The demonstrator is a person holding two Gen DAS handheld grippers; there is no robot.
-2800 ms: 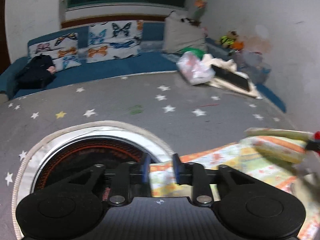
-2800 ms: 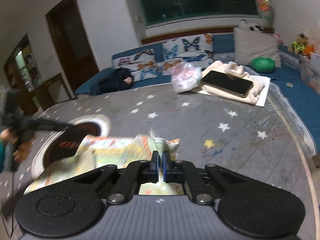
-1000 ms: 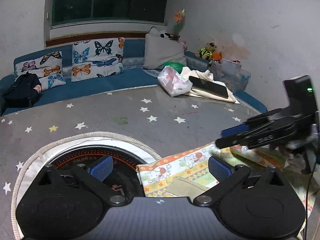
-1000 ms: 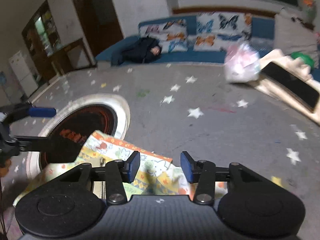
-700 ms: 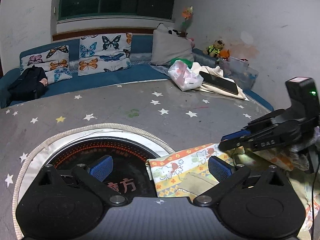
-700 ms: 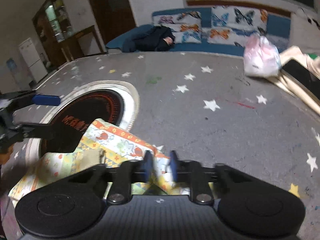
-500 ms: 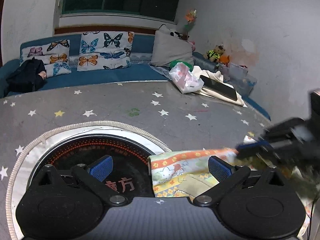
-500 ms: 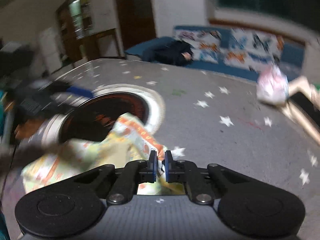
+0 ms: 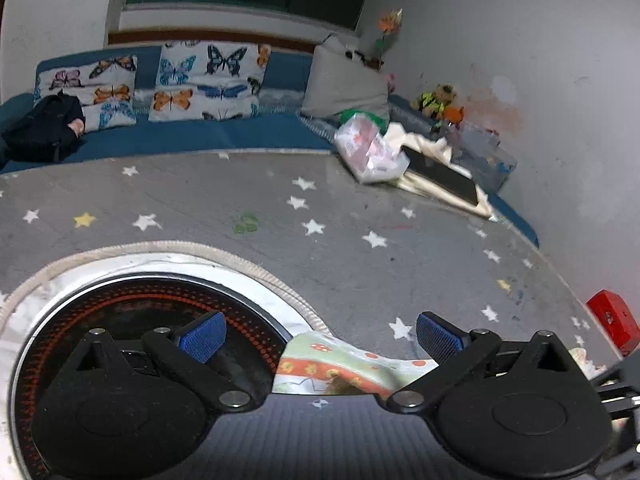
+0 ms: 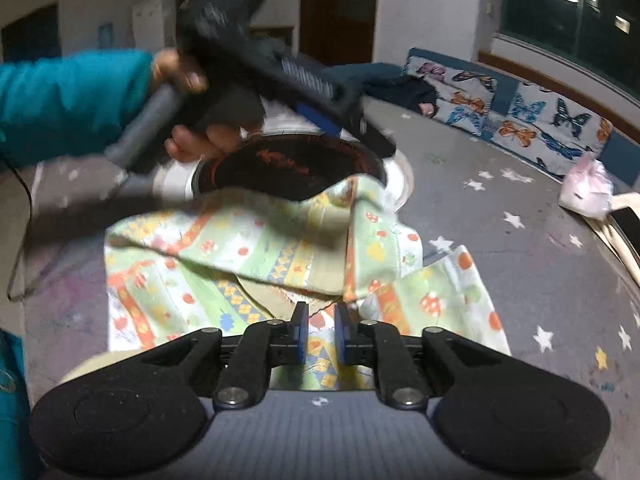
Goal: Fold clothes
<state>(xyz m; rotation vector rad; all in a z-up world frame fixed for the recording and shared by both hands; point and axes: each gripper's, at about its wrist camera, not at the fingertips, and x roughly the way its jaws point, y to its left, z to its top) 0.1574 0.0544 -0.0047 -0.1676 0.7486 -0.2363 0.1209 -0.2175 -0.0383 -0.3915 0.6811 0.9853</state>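
The patterned cloth (image 10: 280,248) lies on the grey star-print table (image 10: 540,288), with one flap folded back over its middle and partly over the round black cooktop (image 10: 288,164). My right gripper (image 10: 320,332) hovers low at the cloth's near edge. Its jaws are opening to a narrow gap and the pads do not press on the fabric. A hand in a teal sleeve (image 10: 68,104) holds my left gripper (image 10: 372,140) above the cooktop. In the left wrist view the left gripper (image 9: 320,336) stands wide open, with a cloth corner (image 9: 340,364) lying below and between its fingers.
A blue sofa (image 9: 192,136) with butterfly cushions runs along the table's far side and bears a black bag (image 9: 44,128). A pink plastic bag (image 9: 368,148) and a dark slab on cream fabric (image 9: 440,176) sit at the far right. A red block (image 9: 612,320) shows at the right edge.
The right gripper shut on the cloth's right edge, swung it left over the cloth, and its jaws have now parted. The left gripper stayed open and dropped closer to the cloth corner.
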